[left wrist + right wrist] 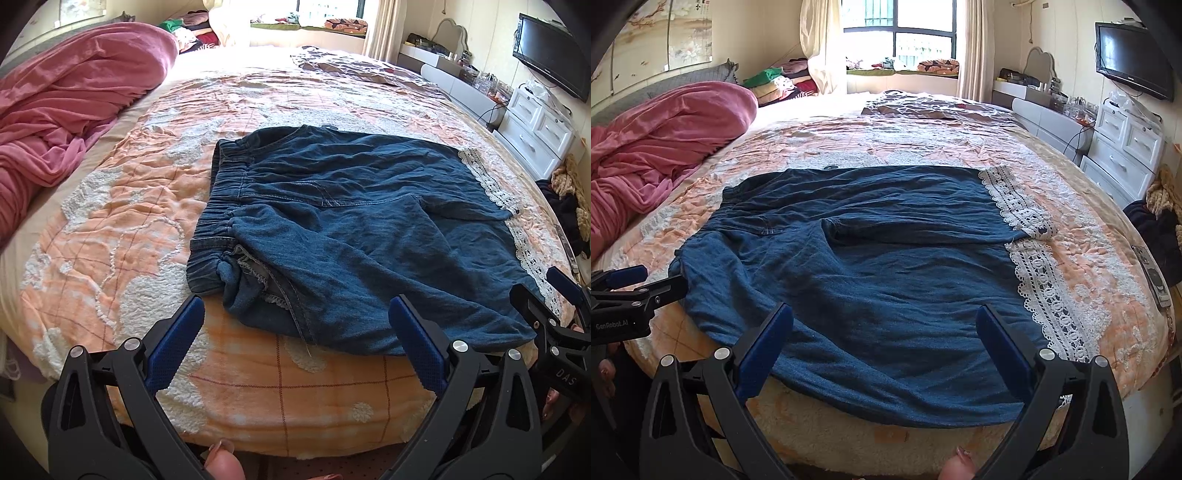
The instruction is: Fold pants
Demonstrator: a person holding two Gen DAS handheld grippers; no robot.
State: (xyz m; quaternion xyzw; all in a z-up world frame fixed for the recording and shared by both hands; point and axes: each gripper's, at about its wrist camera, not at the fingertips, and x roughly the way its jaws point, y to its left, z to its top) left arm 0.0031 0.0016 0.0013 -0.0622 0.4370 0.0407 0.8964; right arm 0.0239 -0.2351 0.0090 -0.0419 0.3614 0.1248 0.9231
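Dark blue denim pants (332,221) with white lace hems (495,192) lie flat on the bed, waistband to the left and legs to the right. They also show in the right wrist view (879,258), with the lace hems (1045,295) at the right. My left gripper (295,314) is open and empty, just short of the waistband's near corner. My right gripper (884,325) is open and empty, over the near leg at the bed's front edge. Each gripper shows at the edge of the other's view.
The bed (110,206) has an orange and white quilt. A pink blanket (66,107) is heaped at the left. White drawers (535,133) and a wall TV (550,55) stand at the right. A remote (1154,275) lies at the bed's right edge.
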